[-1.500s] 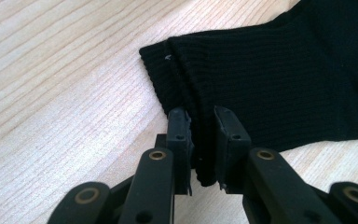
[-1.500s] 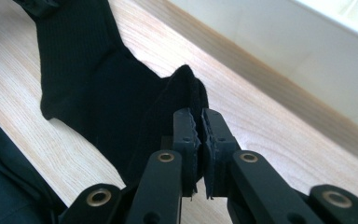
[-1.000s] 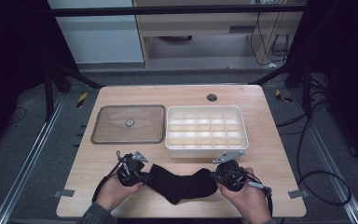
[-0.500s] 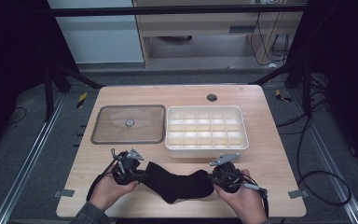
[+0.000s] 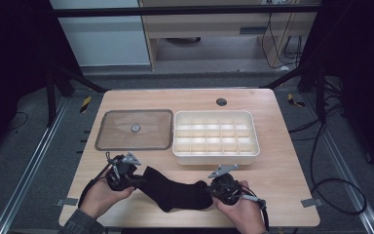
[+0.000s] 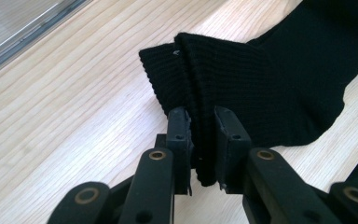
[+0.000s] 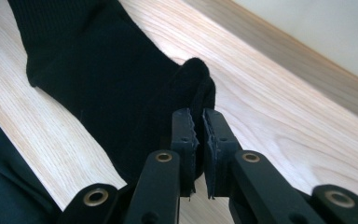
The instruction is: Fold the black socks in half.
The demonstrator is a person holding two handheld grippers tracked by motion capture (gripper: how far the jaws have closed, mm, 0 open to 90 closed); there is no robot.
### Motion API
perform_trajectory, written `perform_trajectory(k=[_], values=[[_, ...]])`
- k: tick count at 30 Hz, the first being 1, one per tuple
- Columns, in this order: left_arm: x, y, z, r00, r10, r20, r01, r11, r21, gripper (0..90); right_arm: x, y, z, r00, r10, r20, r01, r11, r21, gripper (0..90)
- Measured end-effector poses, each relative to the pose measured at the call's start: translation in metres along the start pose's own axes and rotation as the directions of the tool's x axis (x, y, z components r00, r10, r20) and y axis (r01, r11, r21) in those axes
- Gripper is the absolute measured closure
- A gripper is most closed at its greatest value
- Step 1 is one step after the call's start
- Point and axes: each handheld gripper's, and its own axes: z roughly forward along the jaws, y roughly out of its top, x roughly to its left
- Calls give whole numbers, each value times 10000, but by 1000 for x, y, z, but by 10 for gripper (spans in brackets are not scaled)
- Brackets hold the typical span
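Since a second ago, both hands are shifting: the left gripper (image 5: pixel 126 171) is rising toward the upper left of the frame while the right gripper (image 5: pixel 222 187) is sinking slightly at lower centre, stretching the black ribbed sock (image 5: pixel 175 193) between them above the wooden table (image 5: pixel 282 165). Left jaws are clamping tight on the sock's cuff (image 6: pixel 200 93); right jaws are pinching its toe (image 7: pixel 193 81). This is probably straightening it for folding into the white compartmented plastic tray (image 5: pixel 216 157), beside the clear lid (image 5: pixel 134 129).
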Motion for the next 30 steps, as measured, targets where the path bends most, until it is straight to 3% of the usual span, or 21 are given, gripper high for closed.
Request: perform_trajectory(k=[13, 25, 27, 30], values=[[18, -15, -20, 9997, -127, -189, 129, 9998, 124, 773, 17, 10, 19, 9991, -272, -311, 273, 9996, 30, 828], [24, -18, -28, 9998, -109, -170, 112, 9998, 142, 773, 24, 14, 29, 9982, -404, -437, 409, 9991, 108, 742], [24, -17, -29, 9998, -75, -208, 78, 9998, 164, 773, 24, 13, 28, 9981, -398, -463, 405, 9991, 141, 741], [23, -16, -31, 9997, -10, -232, 15, 9998, 193, 773, 24, 12, 29, 9974, -481, -544, 494, 9986, 215, 810]])
